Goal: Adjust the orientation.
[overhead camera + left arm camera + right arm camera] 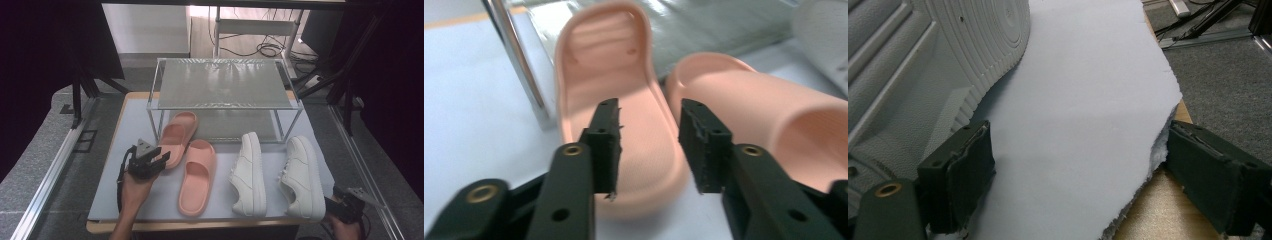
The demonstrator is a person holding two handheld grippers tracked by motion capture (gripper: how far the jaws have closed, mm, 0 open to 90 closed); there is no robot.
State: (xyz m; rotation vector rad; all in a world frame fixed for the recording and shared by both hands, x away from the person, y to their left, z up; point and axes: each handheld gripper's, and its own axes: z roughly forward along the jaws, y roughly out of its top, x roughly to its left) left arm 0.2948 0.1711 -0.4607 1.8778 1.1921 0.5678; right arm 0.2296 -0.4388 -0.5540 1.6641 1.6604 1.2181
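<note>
Two white sneakers [274, 175] side by side on the right half of a pale grey mat [130, 130], toes toward the near edge. Behind them, a two-tier metal rack [222, 82] with mesh shelves, standing at the mat's far side. Wooden table edge [1158, 210] beneath the mat; dark cables [267, 49] on the floor beyond.

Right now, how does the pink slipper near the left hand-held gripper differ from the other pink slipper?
The far slipper reaches under the metal rack; the near slipper lies wholly on the open mat. The left hand-held gripper, open, sits at the far slipper's heel; the near slipper has no gripper at it. Both are pink, upright, side by side.
</note>
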